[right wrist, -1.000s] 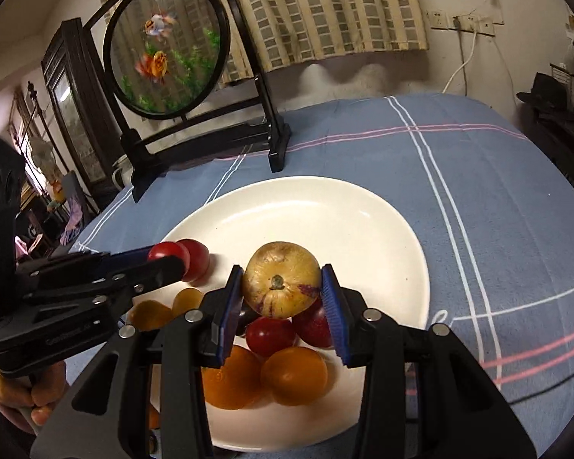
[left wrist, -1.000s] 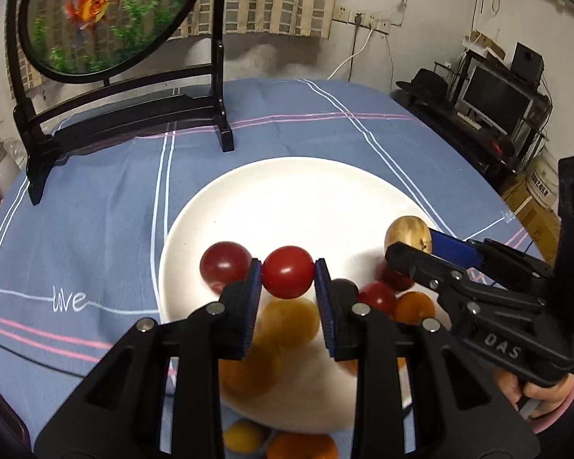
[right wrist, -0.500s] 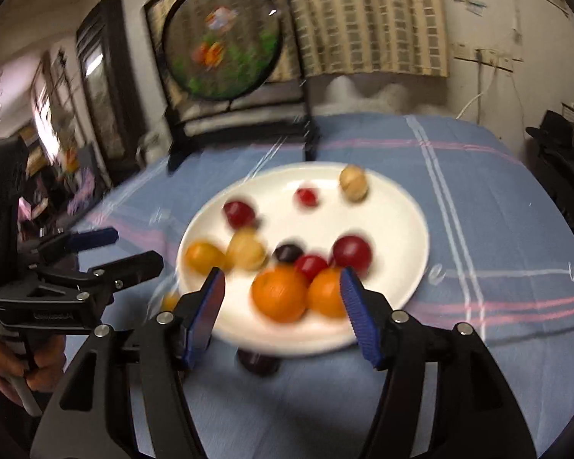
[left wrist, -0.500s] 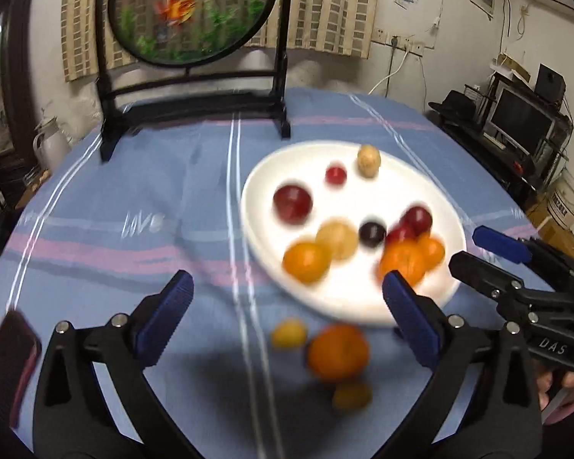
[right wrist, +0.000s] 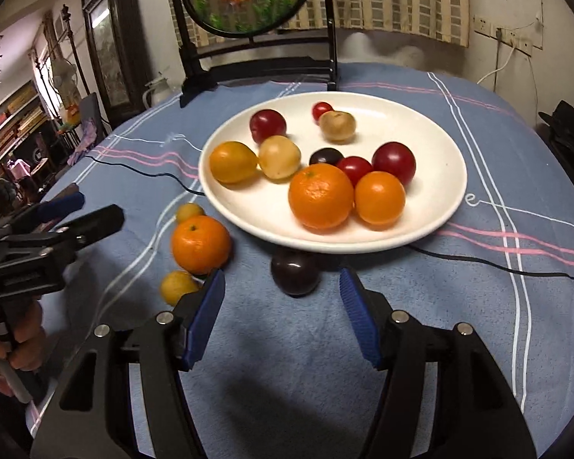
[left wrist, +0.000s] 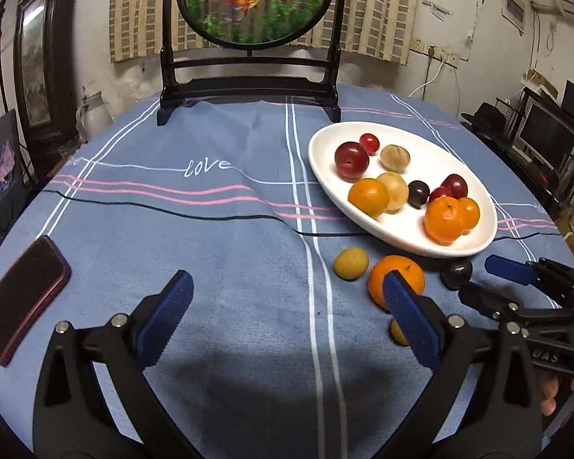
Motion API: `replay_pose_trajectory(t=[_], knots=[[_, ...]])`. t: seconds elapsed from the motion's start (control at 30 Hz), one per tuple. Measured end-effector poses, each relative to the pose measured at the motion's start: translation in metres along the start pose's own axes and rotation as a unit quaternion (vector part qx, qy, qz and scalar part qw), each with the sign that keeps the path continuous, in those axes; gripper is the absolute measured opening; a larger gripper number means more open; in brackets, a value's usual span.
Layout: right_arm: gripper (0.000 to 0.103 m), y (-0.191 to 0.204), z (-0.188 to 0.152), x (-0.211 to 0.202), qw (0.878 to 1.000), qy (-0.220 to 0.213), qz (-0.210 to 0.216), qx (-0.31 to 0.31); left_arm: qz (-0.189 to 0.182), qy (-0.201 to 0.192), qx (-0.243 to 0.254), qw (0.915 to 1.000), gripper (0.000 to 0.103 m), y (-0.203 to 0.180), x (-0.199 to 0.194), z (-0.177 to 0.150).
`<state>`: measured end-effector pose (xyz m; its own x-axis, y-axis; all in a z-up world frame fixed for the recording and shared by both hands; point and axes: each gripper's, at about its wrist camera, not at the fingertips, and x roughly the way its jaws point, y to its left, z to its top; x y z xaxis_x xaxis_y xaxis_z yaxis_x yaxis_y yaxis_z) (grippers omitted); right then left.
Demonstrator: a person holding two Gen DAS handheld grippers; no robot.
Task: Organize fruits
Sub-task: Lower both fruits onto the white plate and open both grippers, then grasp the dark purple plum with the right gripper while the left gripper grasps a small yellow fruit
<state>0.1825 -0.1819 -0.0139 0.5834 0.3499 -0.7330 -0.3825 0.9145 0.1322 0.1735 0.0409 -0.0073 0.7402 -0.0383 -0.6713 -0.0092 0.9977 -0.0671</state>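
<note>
A: Left tongs [left wrist: 287,306], low centre of the left wrist view: jaws spread wide, nothing between them, only blue cloth. Right tongs [right wrist: 283,298], low centre of the right wrist view: jaws apart, empty too.

B: Nearest fruit?

A: A dark plum [right wrist: 295,272] on the desk [right wrist: 459,306], just ahead of the right tongs' gap and tucked against the white plate's [right wrist: 445,206] near rim. To its left in the frame, a loose orange [right wrist: 201,244], with two small yellow fruits, one just beyond it [right wrist: 189,212] and one nearer [right wrist: 178,287].

B: And the plate?

A: Centre of the frame, already holding oranges, red plums and pale fruits. Four pieces remain on the cloth.

B: Risks?

A: Round fruit on cloth. In my judgement, a pad nudging the plum before both sides close could roll it under the rim. The plate's low edge may block the far pad. A black cable [right wrist: 516,267] runs under the plate; snagging it could tip things. The left tongs' right pad overlaps the orange in its own view, so an off-centre squeeze could squirt it out.
</note>
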Motion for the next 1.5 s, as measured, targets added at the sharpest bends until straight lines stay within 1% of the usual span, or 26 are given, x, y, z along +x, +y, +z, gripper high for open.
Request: replay_pose_trajectory(t=[0.13,0.3,0.47,0.53,0.67,0.97,1.03,1.07,1.13,1.2,1.27,1.3,1.33,1.37,1.4,1.47,1.5], knots=[[0.063,0.0,0.001,0.005,1.0,0.007,-0.001,-0.001,-0.008,-0.002,0.003,1.0,0.101,-0.004,-0.001,0.001],[0.063,0.004,0.005,0.012,1.0,0.009,-0.009,-0.013,-0.007,-0.004,0.013,0.9999,0.101,-0.008,-0.002,-0.001],[0.062,0.006,0.008,0.022,0.999,0.019,-0.019,-0.02,-0.001,-0.005,0.02,0.9998,0.101,-0.01,-0.002,-0.001],[0.055,0.006,0.008,0.026,0.999,0.025,-0.023,-0.022,-0.002,-0.005,0.02,0.9998,0.101,-0.009,-0.002,-0.001],[0.049,0.006,0.009,0.031,0.999,0.032,-0.022,-0.023,-0.001,-0.005,0.019,0.9998,0.101,-0.009,-0.002,-0.002],[0.038,0.0,0.008,0.031,0.999,0.032,-0.021,-0.009,0.003,0.0,0.02,0.9998,0.101,-0.007,0.001,-0.002],[0.033,-0.002,0.008,0.029,0.999,0.03,-0.02,-0.007,0.004,0.003,0.019,0.9998,0.101,-0.007,0.002,-0.002],[0.033,-0.002,0.008,0.029,0.999,0.029,-0.021,-0.006,0.003,0.005,0.018,0.9998,0.101,-0.006,0.003,-0.002],[0.033,-0.002,0.005,0.025,0.999,0.03,-0.016,-0.005,-0.008,0.013,0.016,0.9998,0.101,-0.006,0.004,-0.002],[0.032,-0.004,0.005,0.019,1.0,0.027,-0.005,0.003,-0.045,0.031,0.021,0.9983,0.101,-0.009,0.006,-0.003],[0.032,-0.003,0.006,0.009,1.0,0.014,0.01,0.007,-0.085,0.043,0.033,0.9949,0.099,-0.015,0.006,-0.005],[0.032,-0.003,0.007,0.003,1.0,0.006,0.015,0.007,-0.098,0.046,0.047,0.993,0.098,-0.021,0.005,-0.006],[0.032,-0.002,0.008,-0.003,1.0,-0.007,0.019,0.007,-0.104,0.046,0.058,0.9918,0.092,-0.025,0.004,-0.008],[0.032,-0.002,0.009,-0.007,1.0,-0.015,0.019,0.007,-0.11,0.047,0.071,0.9903,0.084,-0.031,0.003,-0.01],[0.032,-0.002,0.01,-0.011,1.0,-0.023,0.016,0.008,-0.12,0.054,0.084,0.9877,0.079,-0.036,0.003,-0.013],[0.032,-0.005,0.012,-0.016,0.999,-0.034,0.013,0.014,-0.136,0.067,0.095,0.9838,0.061,-0.043,0.007,-0.017],[0.032,-0.006,0.012,-0.016,0.999,-0.034,0.013,0.018,-0.142,0.074,0.1,0.9821,0.057,-0.046,0.009,-0.019]])
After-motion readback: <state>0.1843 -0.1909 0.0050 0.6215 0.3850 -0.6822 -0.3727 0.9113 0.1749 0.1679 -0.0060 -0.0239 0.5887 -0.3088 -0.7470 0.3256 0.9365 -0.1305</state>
